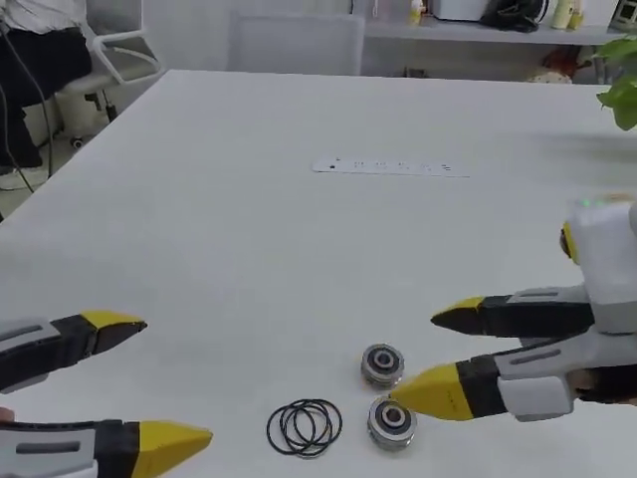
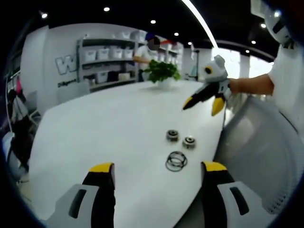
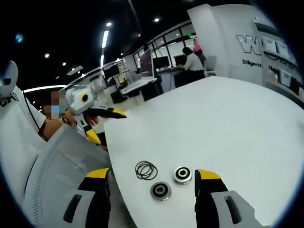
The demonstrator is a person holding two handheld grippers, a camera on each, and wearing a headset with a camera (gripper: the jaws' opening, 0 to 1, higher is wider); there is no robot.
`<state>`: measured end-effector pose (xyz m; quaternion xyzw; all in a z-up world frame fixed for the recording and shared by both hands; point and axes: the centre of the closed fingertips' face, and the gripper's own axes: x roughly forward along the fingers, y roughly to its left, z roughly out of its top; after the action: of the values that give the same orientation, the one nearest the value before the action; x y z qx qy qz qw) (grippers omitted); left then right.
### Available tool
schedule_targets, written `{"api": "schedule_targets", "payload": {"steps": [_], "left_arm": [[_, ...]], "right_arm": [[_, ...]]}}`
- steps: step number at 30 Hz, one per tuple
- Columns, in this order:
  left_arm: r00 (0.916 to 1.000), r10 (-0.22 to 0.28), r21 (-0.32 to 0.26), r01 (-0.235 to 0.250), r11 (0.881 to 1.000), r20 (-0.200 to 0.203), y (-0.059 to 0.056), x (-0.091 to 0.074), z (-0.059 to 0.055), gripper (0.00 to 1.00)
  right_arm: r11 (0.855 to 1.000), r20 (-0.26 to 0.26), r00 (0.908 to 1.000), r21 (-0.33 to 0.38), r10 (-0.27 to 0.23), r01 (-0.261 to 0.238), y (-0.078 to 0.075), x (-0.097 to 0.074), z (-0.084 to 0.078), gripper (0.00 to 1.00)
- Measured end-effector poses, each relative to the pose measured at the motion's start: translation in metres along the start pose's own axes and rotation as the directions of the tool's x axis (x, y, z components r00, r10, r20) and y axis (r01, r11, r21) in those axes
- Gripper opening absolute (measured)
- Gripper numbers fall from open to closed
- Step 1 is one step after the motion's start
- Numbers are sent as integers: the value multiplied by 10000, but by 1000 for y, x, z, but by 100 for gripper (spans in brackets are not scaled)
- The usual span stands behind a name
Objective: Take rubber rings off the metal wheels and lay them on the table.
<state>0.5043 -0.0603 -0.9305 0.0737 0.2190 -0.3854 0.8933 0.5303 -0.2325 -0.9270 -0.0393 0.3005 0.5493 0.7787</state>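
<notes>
Big white table, lots of bare room toward far side. Black rings lie in flat pile near close edge. Two metal wheels sit just beside pile. Right claw wide, holding nothing, up off table, wheels just ahead of its tips. Left claw wide too, holding nothing, rings ahead, apart from it. Grey chair by close edge. Green plant on far side. Shelves along wall.
</notes>
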Motion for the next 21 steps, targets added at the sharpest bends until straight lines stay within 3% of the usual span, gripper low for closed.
{"api": "schedule_targets", "payload": {"steps": [6,14,21], "left_arm": [[9996,277,-145,-276,9995,38,6,-9,-3,75],[9969,730,-480,-715,9963,308,16,-22,-2,75],[9962,850,-544,-838,9950,209,16,-24,-6,76]], "right_arm": [[9987,1049,9933,204,-486,467,-6,-25,5,80],[9928,2431,9627,451,-1190,1113,-16,-58,6,93],[9849,2606,9500,645,-1722,1608,-23,-63,-11,99]]}}
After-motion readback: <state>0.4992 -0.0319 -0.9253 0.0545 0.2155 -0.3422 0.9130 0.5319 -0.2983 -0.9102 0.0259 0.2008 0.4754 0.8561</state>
